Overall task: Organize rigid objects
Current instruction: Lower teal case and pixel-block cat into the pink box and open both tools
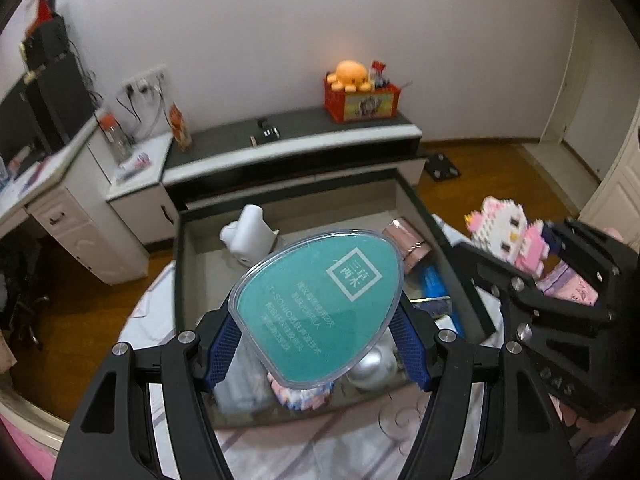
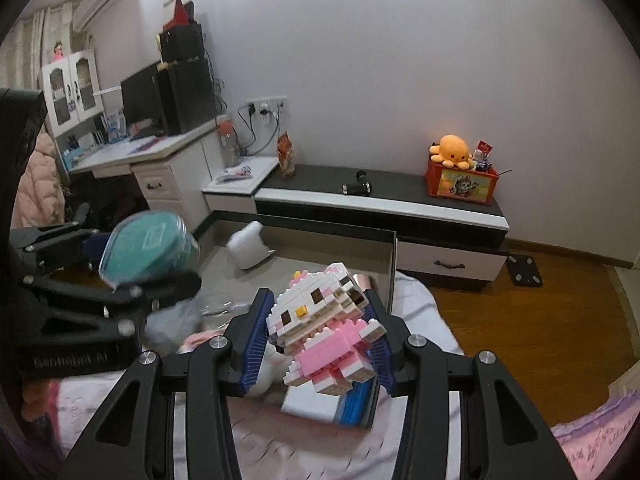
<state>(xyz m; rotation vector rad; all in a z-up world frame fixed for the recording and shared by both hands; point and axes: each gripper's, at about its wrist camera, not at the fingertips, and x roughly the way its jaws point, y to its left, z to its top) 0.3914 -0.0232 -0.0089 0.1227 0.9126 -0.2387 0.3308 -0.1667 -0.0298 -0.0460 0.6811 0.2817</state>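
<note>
The teal egg-shaped case (image 1: 316, 308) was held above the open grey box (image 1: 188, 264) on the bed, clamped at its narrow lower edges by the left gripper (image 1: 316, 344). The block-built cat figure (image 2: 324, 320) was gripped between the fingers of the right gripper (image 2: 320, 340), beside the box. The smooth, tapering case could be squeezed out, and the figure's bricks could be popped apart under pressure.

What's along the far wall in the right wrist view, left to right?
Monitor → clear jar → snack bag → small black tool → red box with orange octopus plush on top.
</note>
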